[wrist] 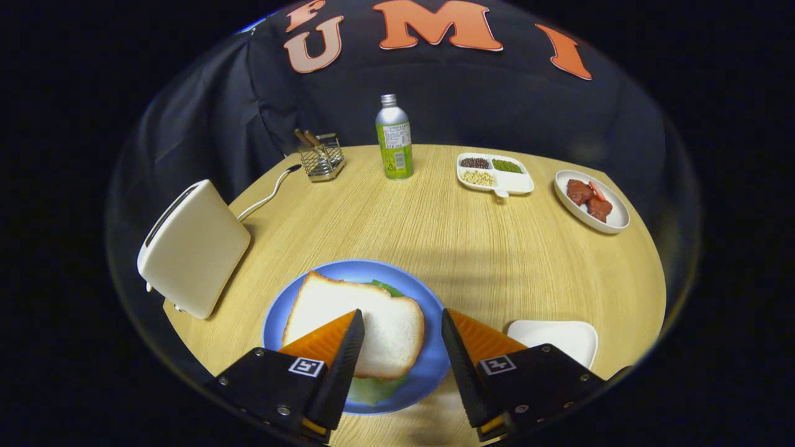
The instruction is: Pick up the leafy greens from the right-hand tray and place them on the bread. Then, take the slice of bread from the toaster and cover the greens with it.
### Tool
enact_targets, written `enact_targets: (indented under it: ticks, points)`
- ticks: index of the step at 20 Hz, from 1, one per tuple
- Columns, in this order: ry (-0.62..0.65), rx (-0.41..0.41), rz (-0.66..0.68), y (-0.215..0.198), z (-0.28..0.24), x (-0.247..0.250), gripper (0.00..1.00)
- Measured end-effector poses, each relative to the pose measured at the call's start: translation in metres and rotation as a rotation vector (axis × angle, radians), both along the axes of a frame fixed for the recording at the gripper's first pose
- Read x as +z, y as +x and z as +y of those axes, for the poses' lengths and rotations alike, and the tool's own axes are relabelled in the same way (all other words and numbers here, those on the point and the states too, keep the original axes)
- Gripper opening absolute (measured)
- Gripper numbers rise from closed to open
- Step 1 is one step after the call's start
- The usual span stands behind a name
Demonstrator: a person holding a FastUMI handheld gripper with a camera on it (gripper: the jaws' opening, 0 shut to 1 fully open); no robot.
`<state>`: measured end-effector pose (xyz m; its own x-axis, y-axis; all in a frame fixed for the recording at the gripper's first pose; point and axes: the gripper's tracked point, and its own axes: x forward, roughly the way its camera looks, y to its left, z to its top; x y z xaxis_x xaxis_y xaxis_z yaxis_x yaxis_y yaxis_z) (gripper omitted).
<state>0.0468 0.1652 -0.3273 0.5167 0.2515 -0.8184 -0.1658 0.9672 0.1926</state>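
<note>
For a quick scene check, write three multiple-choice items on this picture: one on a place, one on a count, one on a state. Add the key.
1. Where does the bottle stand?
A. on the blue plate
B. between the cutlery rack and the divided dish
C. on the toaster

2. How many kinds of beans lie in the divided dish?
A. one
B. three
C. five

3. How is the gripper?
A. open, jaws apart over the plate
B. shut on the bread
C. shut on the bottle

Key:
1 B, the bottle is on the table's far side with the rack to one side and the dish to the other.
2 B, dark, green and pale heaps fill three compartments.
3 A, the bread lies on the greens, with a wide gap between the jaws.
</note>
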Motion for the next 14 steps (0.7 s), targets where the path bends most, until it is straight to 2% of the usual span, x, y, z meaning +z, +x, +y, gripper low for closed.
enact_targets:
  ticks: [6,14]
  points:
    - [-0.041,-0.089,-0.273,0.031,-0.034,0.087,0.84]
    - [-0.032,-0.158,-0.666,0.029,-0.066,0.232,0.88]
